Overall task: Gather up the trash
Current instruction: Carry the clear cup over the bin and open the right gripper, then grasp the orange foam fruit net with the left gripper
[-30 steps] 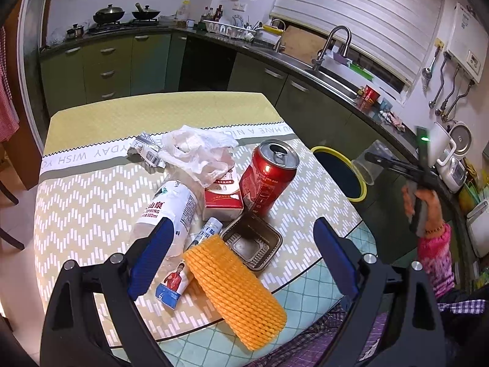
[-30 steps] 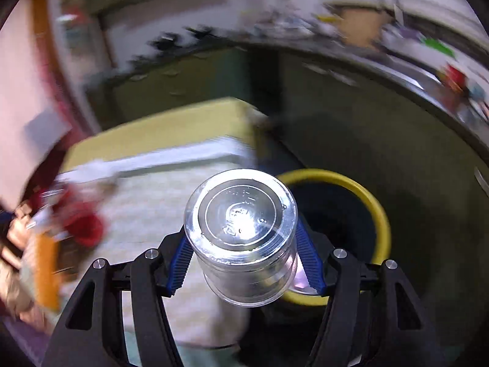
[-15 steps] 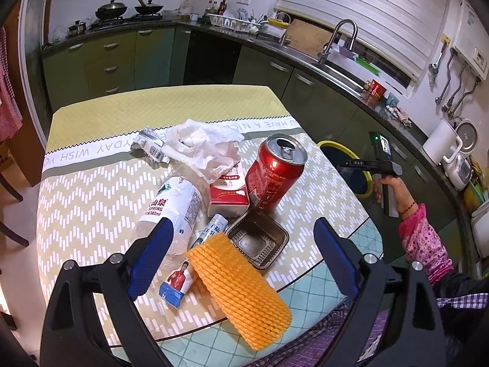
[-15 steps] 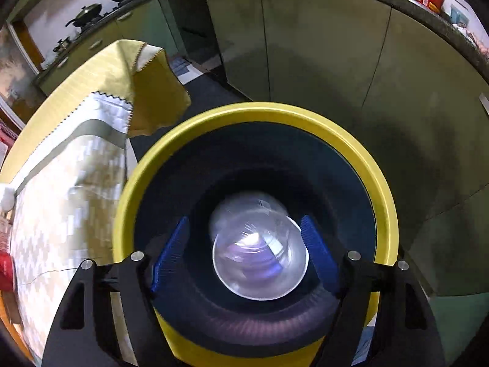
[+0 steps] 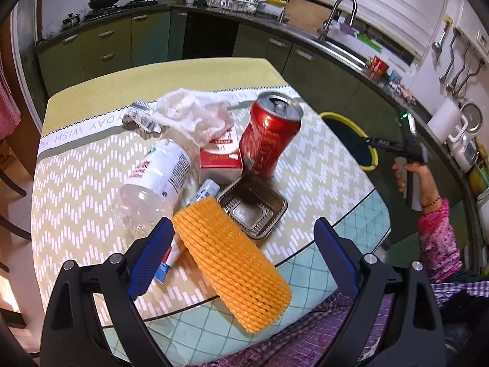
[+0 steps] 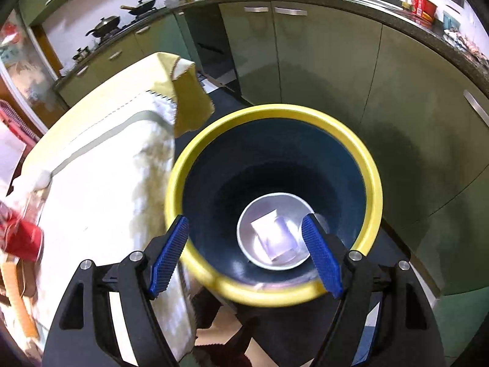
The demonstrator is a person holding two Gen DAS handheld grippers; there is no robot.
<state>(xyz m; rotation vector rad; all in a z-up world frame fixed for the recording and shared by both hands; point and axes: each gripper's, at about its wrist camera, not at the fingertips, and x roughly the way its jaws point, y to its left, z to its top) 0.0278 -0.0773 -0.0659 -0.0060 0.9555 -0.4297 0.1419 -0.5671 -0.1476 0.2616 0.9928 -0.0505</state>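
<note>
- My right gripper [image 6: 246, 257] hangs over the yellow-rimmed bin [image 6: 195, 153] with its jaws apart and nothing between them; a second ago they clamped the clear plastic cup [image 6: 273, 232], which now lies at the bottom of the bin, seen from above between the blue pads.
- My left gripper [image 5: 241, 258] has its jaws wide apart, gripping nothing, and has dropped closer to the trash on the table [image 5: 88, 165]; the orange foam net [image 5: 232, 263] now lies between the fingers, nearer the left pad, where before it lay beyond them.
- Beyond the net sit the brown plastic tray [image 5: 253, 211], the lying clear bottle [image 5: 156, 180], the upright red can [image 5: 269, 134], a red-and-white carton [image 5: 220, 159], crumpled white plastic [image 5: 195, 116] and a silver wrapper [image 5: 140, 119].
- Only the left view shows the right hand [image 5: 411, 177] holding its gripper over the bin at the table's far right edge.
- Only the right view shows the bin's inside; there the table's trash is a blur at the left edge.
</note>
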